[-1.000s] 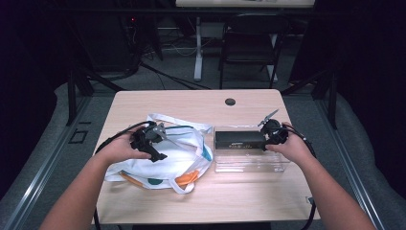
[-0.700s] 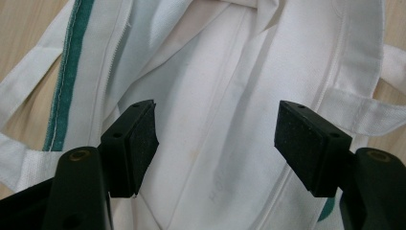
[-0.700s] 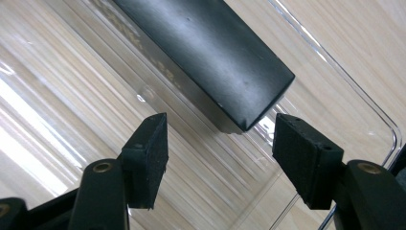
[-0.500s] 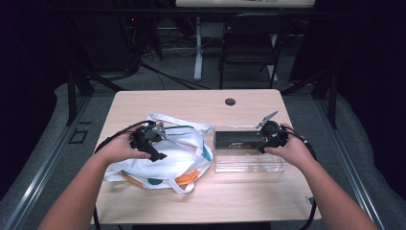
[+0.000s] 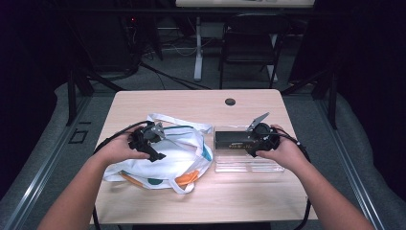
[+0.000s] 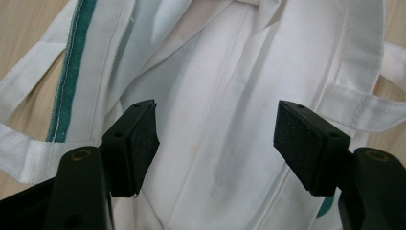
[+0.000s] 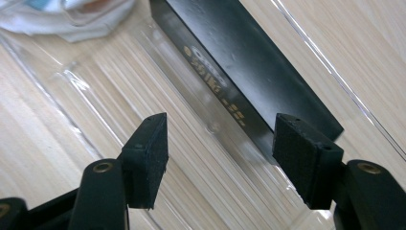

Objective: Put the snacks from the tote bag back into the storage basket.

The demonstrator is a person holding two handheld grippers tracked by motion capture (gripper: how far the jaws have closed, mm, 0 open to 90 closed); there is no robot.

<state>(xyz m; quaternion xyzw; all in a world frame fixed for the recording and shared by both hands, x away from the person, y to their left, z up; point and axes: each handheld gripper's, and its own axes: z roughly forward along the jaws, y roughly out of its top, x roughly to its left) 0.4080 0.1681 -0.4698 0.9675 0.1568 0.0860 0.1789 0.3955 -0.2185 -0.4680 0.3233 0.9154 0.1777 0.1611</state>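
Observation:
A white cloth tote bag (image 5: 167,153) with green and orange print lies on the left half of the wooden table (image 5: 191,103). My left gripper (image 5: 152,147) hovers over it, jaws wide open above the bag's white fabric (image 6: 215,96), with nothing held. To the right lies a clear plastic tray (image 5: 249,160) holding a long black box (image 5: 232,141) with gold lettering. My right gripper (image 5: 250,146) hangs over the box's right end, open and empty. In the right gripper view the black box (image 7: 249,67) runs diagonally beyond the pads, with the tray's ridged floor (image 7: 158,86) below them.
A round black grommet (image 5: 230,101) sits near the table's far edge. Behind the table stand a dark chair (image 5: 249,43) and a white desk leg (image 5: 197,48). Cables trail from both grippers off the table sides. The bag's loose handles (image 6: 359,108) spread onto the wood.
The right hand has shifted slightly left and lifted over the tray, jaws staying open. The left hand and the bag have not moved.

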